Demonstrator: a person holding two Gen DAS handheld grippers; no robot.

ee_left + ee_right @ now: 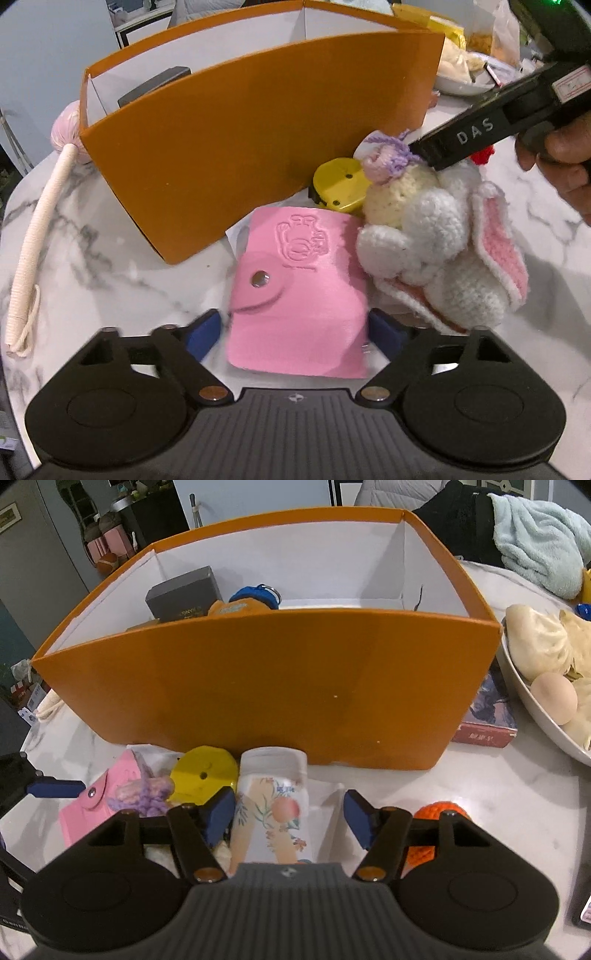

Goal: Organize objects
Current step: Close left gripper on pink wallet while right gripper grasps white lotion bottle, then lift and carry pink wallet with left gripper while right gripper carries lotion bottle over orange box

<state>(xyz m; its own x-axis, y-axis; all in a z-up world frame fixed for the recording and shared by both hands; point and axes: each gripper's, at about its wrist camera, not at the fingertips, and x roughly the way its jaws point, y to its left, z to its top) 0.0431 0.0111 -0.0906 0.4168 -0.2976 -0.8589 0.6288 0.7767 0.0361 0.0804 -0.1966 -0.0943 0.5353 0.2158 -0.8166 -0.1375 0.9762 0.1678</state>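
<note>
A pink snap wallet [295,288] lies flat on the marble table between the blue pads of my left gripper [295,332]. The right pad is at its edge and a thin gap shows on the left, so the gripper is open. A white crochet bunny [436,240] and a yellow tape measure [338,184] sit just beyond, in front of the orange box [258,129]. My right gripper [290,821] is shut on a floral packet [273,805] standing against the orange box [277,694]. One of its fingers [472,134] reaches in behind the bunny.
The box holds a dark grey case [184,594] and a blue and orange toy [243,602]. An orange crochet piece [439,812] lies right of my right gripper. A book [487,720] and a bowl [524,705] of buns stand at the right. A cream cord [37,240] lies at the left.
</note>
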